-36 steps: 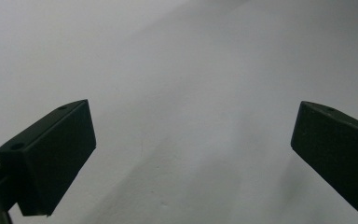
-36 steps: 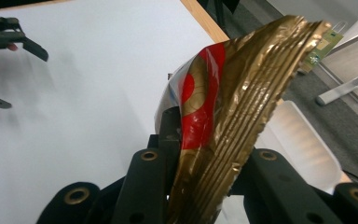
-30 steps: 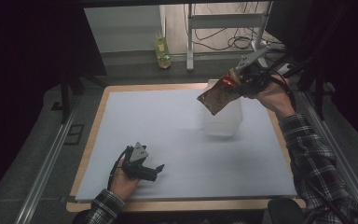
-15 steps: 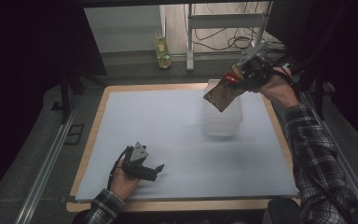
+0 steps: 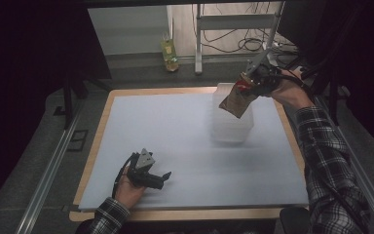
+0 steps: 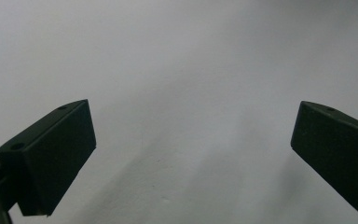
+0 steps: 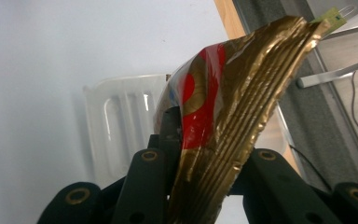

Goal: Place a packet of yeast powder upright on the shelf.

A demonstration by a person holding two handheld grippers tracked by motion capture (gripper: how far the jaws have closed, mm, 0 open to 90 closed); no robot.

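My right gripper (image 5: 247, 88) is shut on a gold and red foil packet (image 5: 235, 100), held in the air over a white ribbed plastic container (image 5: 231, 119) at the far right of the mat. In the right gripper view the packet (image 7: 223, 116) is pinched between the black jaws, with the container (image 7: 119, 126) behind it. My left gripper (image 5: 161, 177) rests low on the mat near the front left, its jaws wide open. The left gripper view has its fingers (image 6: 51, 154) spread with only bare mat between them.
A pale grey mat (image 5: 175, 141) covers a wooden-edged table (image 5: 95, 146). Behind the table stand a small yellow-green bottle (image 5: 169, 54), a metal frame (image 5: 233, 22) and loose cables. Dark panels close off the left and right sides.
My right hand has carried the packet slightly left and down, over the container's far edge. The left hand has stayed in place.
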